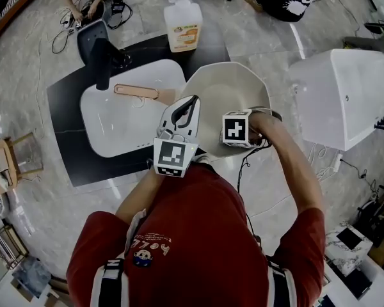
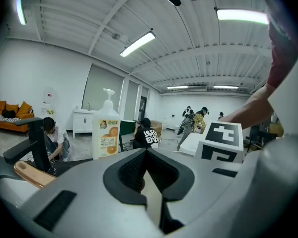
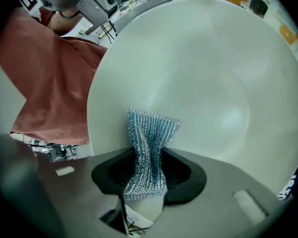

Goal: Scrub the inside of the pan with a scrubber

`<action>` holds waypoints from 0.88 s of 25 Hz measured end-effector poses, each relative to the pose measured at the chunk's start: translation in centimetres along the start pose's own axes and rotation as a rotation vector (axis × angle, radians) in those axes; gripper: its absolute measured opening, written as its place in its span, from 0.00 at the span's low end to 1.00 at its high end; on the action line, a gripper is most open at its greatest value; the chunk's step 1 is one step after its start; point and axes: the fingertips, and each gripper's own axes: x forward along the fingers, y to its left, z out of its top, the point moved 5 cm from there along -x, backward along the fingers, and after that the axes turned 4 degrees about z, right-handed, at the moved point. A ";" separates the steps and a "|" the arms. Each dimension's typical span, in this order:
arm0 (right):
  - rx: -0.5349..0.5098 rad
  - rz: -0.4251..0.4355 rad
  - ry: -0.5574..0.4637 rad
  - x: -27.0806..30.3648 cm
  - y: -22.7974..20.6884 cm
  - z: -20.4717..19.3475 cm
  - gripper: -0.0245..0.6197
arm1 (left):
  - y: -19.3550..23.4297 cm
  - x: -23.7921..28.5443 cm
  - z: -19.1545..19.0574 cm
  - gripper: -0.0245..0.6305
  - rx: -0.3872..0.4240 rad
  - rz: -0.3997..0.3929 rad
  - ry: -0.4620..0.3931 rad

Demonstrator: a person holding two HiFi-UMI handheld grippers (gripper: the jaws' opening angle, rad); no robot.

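Cream round pan (image 1: 233,88) tilted beside white sink (image 1: 115,130) — left gripper (image 2: 148,175) jaws closed on its rim, likely steadying. Right gripper (image 3: 148,168) jaws pinch blue mesh scrubber (image 3: 150,143) against the inner wall.

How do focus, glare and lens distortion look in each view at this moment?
Head view: heavy fisheye curving the floor, even light, sharp. Left gripper view: ceiling strip lights blow out; the left tool looms soft and shaded; corners dark. Right gripper view: scrubber crisp, a soft sheen on the pan, blurred near edges.
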 end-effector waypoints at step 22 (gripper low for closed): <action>0.002 -0.569 0.101 -3.0 -8.1 -1.9 0.30 | 0.3 0.6 -0.4 0.05 -0.002 0.020 0.012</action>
